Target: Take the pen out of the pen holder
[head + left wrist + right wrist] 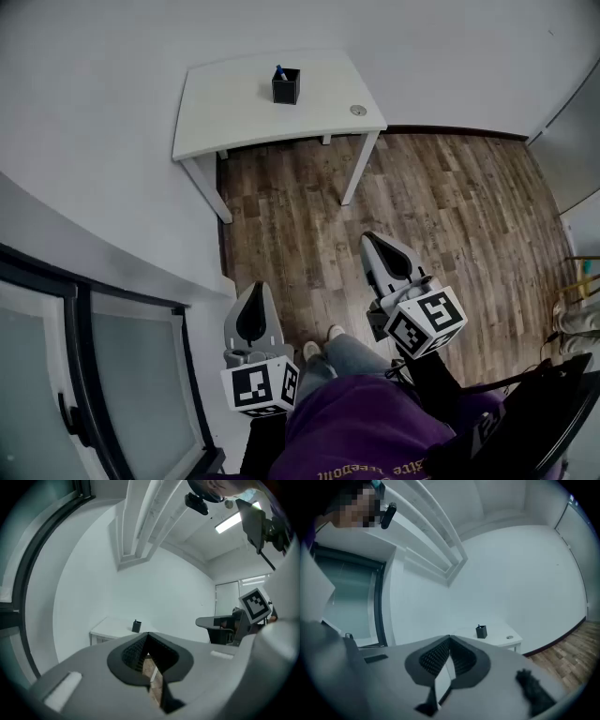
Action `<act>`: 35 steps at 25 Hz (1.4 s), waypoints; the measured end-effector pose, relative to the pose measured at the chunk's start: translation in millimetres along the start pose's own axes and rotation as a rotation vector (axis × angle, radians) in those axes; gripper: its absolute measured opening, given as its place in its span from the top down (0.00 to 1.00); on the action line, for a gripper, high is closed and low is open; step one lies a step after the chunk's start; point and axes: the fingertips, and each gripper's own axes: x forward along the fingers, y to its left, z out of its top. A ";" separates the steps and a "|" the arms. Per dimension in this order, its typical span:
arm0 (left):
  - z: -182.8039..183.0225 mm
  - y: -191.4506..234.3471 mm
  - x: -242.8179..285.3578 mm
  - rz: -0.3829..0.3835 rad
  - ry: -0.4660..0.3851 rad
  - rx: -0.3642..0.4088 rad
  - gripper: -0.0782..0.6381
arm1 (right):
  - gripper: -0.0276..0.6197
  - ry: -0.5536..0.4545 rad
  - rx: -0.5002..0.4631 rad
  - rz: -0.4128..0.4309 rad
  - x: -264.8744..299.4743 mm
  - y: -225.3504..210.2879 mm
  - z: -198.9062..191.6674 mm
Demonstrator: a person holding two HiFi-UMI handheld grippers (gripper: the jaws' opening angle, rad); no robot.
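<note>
Judging by the gap, only the approach is in hand: the pen [279, 71] is seen standing in the pen holder [286, 86] on the table [234, 103] at twelve o'clock, well apart from the left tongs [255, 292] and right tongs [377, 247], both pressed together on nothing. Next, the table must be neared and one pair parted.

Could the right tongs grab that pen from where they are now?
Probably not yet. The right tongs hang shut by the person's legs, while the pen stands in its holder on the table across the floor. Nothing blocks the way; stepping closer should do.
</note>
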 end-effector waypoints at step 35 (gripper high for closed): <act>44.6 -35.0 195.8 0.061 -0.048 0.047 0.88 | 0.94 -0.005 0.029 0.125 140.0 -142.7 42.7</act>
